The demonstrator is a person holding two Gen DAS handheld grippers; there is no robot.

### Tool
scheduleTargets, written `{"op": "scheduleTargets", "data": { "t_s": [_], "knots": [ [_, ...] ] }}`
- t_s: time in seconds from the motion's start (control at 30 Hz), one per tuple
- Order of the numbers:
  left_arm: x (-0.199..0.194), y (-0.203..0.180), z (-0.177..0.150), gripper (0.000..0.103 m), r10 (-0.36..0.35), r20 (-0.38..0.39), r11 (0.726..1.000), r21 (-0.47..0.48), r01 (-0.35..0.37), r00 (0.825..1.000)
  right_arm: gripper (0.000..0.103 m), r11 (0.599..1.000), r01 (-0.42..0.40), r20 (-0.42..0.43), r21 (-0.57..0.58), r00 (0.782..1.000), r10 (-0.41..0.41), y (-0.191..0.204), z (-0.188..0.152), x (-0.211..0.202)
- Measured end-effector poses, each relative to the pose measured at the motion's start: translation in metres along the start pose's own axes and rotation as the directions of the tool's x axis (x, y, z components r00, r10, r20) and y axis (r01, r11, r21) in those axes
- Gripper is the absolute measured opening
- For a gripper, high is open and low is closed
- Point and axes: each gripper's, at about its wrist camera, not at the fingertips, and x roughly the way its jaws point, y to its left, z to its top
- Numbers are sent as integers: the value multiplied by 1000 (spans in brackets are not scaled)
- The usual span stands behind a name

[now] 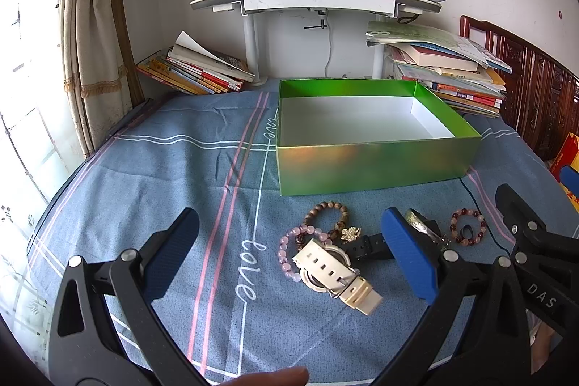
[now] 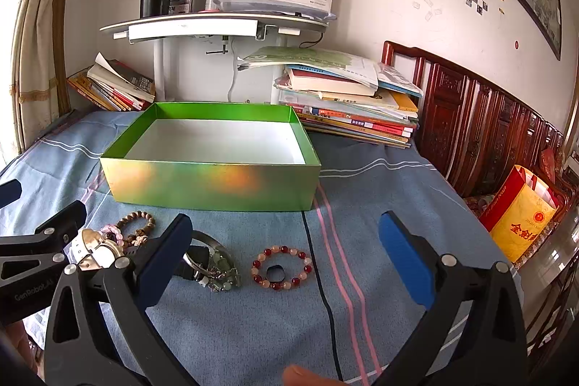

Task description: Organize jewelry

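An empty green box (image 1: 372, 165) (image 2: 213, 185) with a white inside stands on the blue bedsheet. In front of it lies jewelry: a cream watch (image 1: 333, 272) (image 2: 94, 250), a pink bead bracelet (image 1: 289, 248), a brown bead bracelet (image 1: 327, 214) (image 2: 139, 223), a red and pink bead bracelet (image 1: 466, 227) (image 2: 282, 266) around a dark ring (image 2: 275, 272), and a silver bangle (image 2: 208, 254). My left gripper (image 1: 289, 259) is open, low over the watch. My right gripper (image 2: 286, 255) is open, over the red and pink bracelet.
Stacks of books (image 1: 195, 71) (image 2: 347, 96) lie behind the box beside a white stand (image 1: 315, 2). A wooden headboard (image 2: 470, 118) runs along the right. A yellow and red bag (image 2: 521, 216) stands at the right edge.
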Motion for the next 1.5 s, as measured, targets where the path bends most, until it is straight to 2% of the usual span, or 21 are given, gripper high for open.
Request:
{"op": "scheduleTargets", "data": {
  "t_s": [1.5],
  "knots": [
    [-2, -1, -1, 99, 2, 3, 1000, 0, -2, 1000, 101, 1000, 0, -2, 2, 1000, 0, 0, 0, -2]
  ]
}}
